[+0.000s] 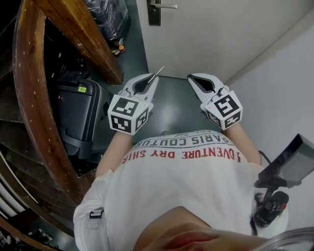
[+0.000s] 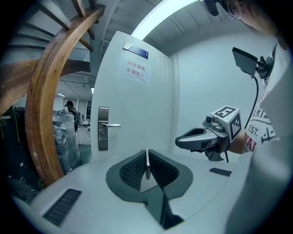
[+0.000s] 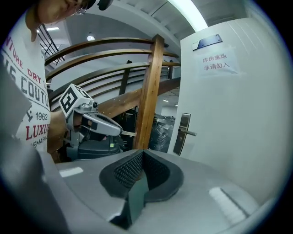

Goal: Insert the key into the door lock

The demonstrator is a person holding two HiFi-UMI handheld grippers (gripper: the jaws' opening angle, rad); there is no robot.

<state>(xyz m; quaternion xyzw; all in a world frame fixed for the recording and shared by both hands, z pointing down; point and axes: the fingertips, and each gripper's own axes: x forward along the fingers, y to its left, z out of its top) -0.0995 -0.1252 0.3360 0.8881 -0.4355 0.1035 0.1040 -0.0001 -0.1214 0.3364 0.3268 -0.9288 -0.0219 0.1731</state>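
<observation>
Person in white printed T-shirt (image 1: 186, 181) faces a white door (image 1: 221, 34), a gripper in each hand, both held out in front & pointing at it. Jaws of left gripper (image 1: 154, 78) are pinched on a thin metal key (image 1: 159, 72), its blade poking past the tips twd the door. In the left gripper view the key stands upright btwn the ribbed pads. Jaws of right gripper (image 1: 191, 78) are fully together, nothing btwn them. The two grippers sit side by side, not touching. The lock plate (image 1: 154, 12) w/ lever handle (image 1: 168, 6) is at the door's left edge, well apart from the key tip; keyhole too small to make out. A paper sign (image 2: 136, 68) is stuck high on the door. Left of person: curved wooden stair rail (image 1: 29, 98), black suitcase (image 1: 78, 115) beside it.
</observation>
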